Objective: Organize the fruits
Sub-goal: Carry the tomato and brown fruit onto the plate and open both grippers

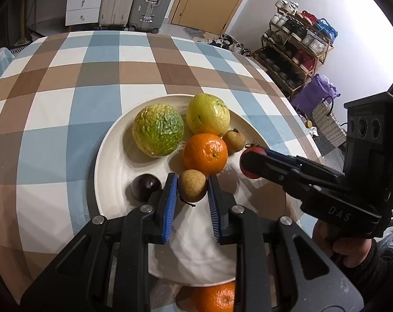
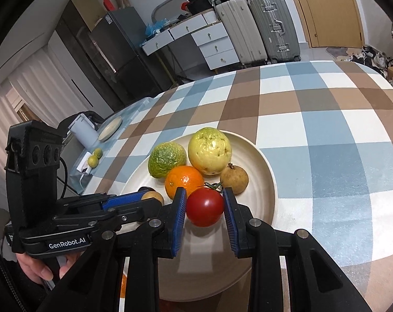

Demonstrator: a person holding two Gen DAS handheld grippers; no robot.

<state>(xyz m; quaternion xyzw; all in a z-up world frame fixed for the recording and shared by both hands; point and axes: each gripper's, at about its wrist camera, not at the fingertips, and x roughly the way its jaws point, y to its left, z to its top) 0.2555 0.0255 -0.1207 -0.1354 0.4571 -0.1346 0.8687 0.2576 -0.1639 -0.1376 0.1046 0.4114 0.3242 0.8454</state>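
Note:
A white plate (image 1: 106, 161) (image 2: 261, 182) on the checked tablecloth holds a wrinkled green-yellow citrus (image 1: 157, 134) (image 2: 166, 160), a yellow-green guava (image 1: 208, 114) (image 2: 209, 150), a mandarin (image 1: 205, 154) (image 2: 183, 180), a small brown longan-like fruit (image 1: 234, 141) (image 2: 234, 178) and a dark purple fruit (image 1: 146, 187). My left gripper (image 1: 192, 182) (image 2: 147, 195) is shut on a second small brown fruit (image 1: 192, 188) (image 2: 153, 197) over the plate's near part. My right gripper (image 2: 204, 195) (image 1: 248, 162) is shut on a red tomato (image 2: 204, 207) (image 1: 249, 174) beside the mandarin.
Another orange (image 1: 214, 297) lies by the plate's near rim, under my left gripper. The table's rounded edge runs along the right, with a shoe rack (image 1: 295, 52) beyond. Suitcases (image 2: 261, 28) and drawers stand past the far edge. A side surface at left carries a small plate (image 2: 109, 130) and two limes (image 2: 93, 160).

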